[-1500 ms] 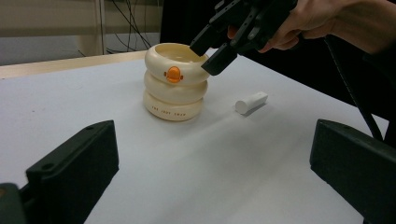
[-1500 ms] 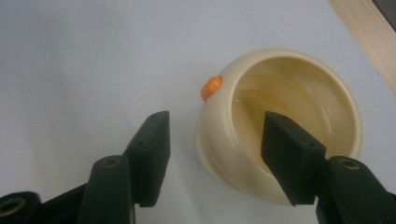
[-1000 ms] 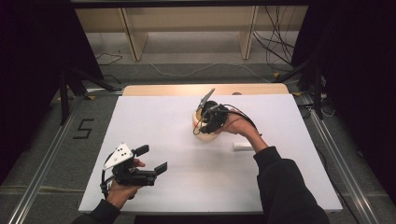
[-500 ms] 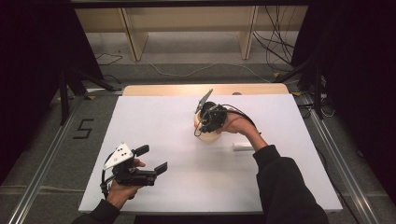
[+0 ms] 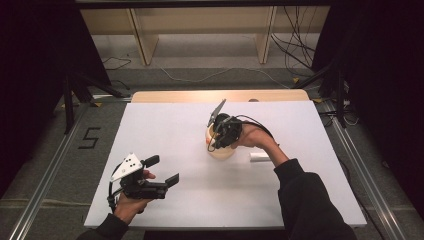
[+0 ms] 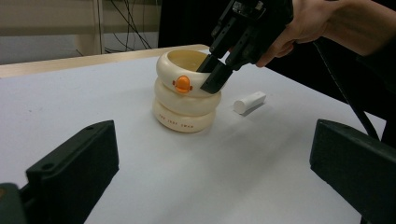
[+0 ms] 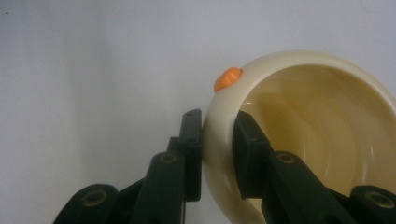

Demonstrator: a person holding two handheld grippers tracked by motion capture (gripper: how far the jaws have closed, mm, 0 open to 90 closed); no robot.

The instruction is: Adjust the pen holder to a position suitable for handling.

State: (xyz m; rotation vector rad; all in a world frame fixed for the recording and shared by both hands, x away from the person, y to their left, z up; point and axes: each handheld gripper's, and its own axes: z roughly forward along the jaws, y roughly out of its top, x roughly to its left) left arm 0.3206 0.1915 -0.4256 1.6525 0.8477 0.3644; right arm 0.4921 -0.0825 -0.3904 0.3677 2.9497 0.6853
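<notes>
Surface: white table top [image 5: 165, 125] fills the middle of the high view, with a strip of pale wood along its far edge and dark floor on both sides; a "5" mark [image 5: 89, 138] sits on the floor at the left.
Background: wooden shelf legs and loose cables [image 5: 295, 45] across the top of the high view.
Ring stack: cream rings piled into a short tower [image 6: 187, 93], centre of the table in the high view, upper middle of the left gripper view; three rings show, with small lettering on the lowest one, too small to read.
Orange knob: small orange button [image 6: 182, 84] on the outer wall of the top ring, facing the left gripper's camera; upper centre of the right gripper view [image 7: 227, 78].
Right gripper: right gripper [image 7: 218, 154] comes down on the tower from above; one jaw inside the top ring, the other outside, both pressed against the wall, pinching it just beside the knob.
Left gripper: left gripper [image 5: 161, 171] at the lower left of the high view, held above the table and well apart from the tower; jaws spread wide, nothing between them.
White cylinder: short white cylinder [image 6: 249, 101] lies on its side on the table, near the tower, right of it in the left gripper view.
</notes>
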